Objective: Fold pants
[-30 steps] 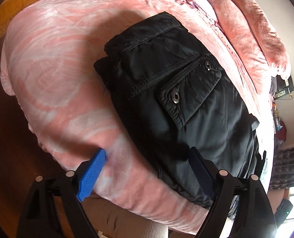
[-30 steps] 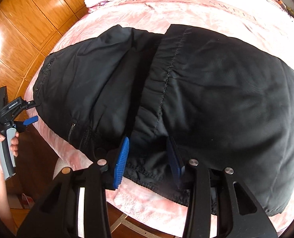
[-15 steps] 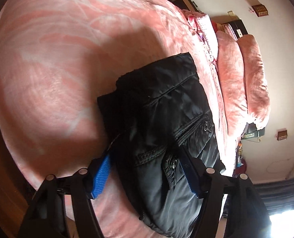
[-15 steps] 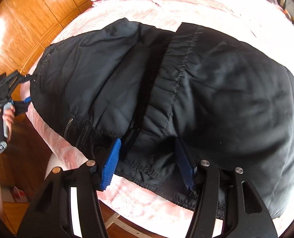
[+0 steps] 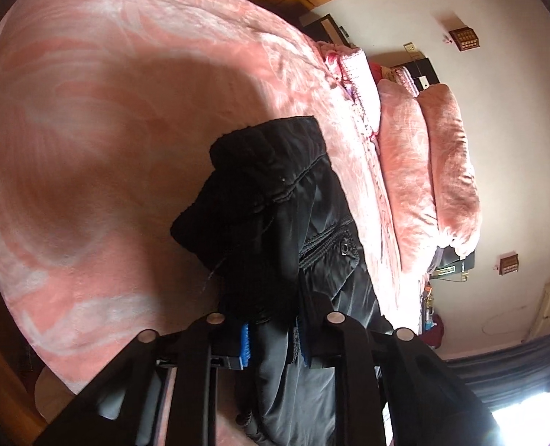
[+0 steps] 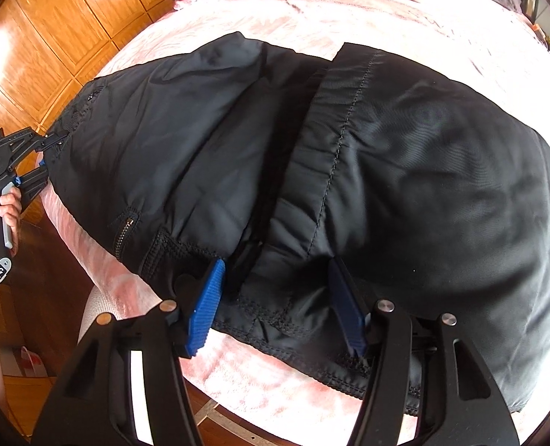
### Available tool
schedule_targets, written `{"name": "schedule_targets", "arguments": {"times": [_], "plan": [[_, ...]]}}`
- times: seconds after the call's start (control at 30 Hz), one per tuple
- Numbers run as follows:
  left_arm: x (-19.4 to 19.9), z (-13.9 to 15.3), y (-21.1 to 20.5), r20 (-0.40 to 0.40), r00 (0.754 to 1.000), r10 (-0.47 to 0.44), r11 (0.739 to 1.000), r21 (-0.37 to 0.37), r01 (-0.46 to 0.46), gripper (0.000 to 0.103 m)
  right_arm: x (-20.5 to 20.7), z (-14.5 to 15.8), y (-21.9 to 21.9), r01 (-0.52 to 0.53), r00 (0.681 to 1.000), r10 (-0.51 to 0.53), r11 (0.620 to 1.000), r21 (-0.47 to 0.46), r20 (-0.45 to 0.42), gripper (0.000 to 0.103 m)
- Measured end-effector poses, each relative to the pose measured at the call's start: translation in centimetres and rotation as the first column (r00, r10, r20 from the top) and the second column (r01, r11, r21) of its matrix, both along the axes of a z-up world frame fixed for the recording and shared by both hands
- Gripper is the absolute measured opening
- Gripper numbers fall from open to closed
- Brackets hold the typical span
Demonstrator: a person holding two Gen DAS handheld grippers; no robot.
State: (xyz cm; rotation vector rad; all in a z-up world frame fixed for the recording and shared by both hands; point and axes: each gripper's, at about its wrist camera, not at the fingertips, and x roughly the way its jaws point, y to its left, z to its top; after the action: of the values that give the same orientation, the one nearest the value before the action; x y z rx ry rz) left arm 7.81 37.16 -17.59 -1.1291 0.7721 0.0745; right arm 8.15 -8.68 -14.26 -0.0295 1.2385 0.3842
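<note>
Black pants [image 6: 386,171] lie spread on a pink bed, folded along a middle crease. In the left wrist view the pants [image 5: 293,230] show a snap pocket, and my left gripper [image 5: 273,345] is shut on their near edge, blue pads pinching the fabric. The left gripper also shows at the far left of the right wrist view [image 6: 39,163], clamped on the pants' left end. My right gripper [image 6: 275,304] is open, its blue pads straddling the hem at the near edge without pinching it.
The pink patterned bedspread [image 5: 107,130] covers the bed. Pink pillows [image 5: 434,171] lie at the head. A wooden wardrobe [image 6: 52,37] stands beyond the bed's left side. A person's hand [image 6: 3,204] holds the left gripper's handle. A white wall [image 5: 498,74] stands behind the pillows.
My left gripper moved onto the pants' edge and closed on it. My right gripper moved slightly closer to the hem and stayed open.
</note>
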Motion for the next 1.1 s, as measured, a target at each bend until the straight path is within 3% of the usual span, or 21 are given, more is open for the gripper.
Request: {"name": "schedule_targets", "arguments": {"times": [0.13,0.27,0.4,0.53,0.67,1.1], "plan": [[-0.4,2.3,-0.8,0.093,0.996,-0.011,1.0,0.02,0.009,0.017,0.1,0.0,-0.6,0.004,1.0,-0.004,1.0,0.024,-0.006,0.059],[0.2,6.3,-3.6,0.171,0.98,-0.103,0.984,0.161,0.075,0.017,0.2,0.5,-1.8,0.026,1.0,-0.026,0.997,0.073,-0.009,0.054],[0.5,10.6,-7.7,0.243,0.944,-0.225,0.946,0.287,0.151,0.017,0.3,1.6,-3.9,0.067,0.998,-0.065,0.982,0.179,-0.016,0.052],[0.6,13.6,-12.9,0.248,0.893,-0.377,0.868,0.431,0.247,0.017,0.0,3.5,-5.6,0.086,0.995,-0.094,0.974,0.211,0.027,0.052],[0.5,14.5,-17.3,0.182,0.855,-0.486,0.76,0.57,0.311,0.017,-0.4,5.1,-6.9,0.103,0.992,-0.117,0.973,0.206,0.055,0.052],[-1.1,13.3,-26.0,0.018,0.71,-0.704,0.54,0.664,0.518,0.022,-1.7,5.0,-11.6,0.219,0.971,-0.231,0.963,0.158,0.065,0.052]]}}
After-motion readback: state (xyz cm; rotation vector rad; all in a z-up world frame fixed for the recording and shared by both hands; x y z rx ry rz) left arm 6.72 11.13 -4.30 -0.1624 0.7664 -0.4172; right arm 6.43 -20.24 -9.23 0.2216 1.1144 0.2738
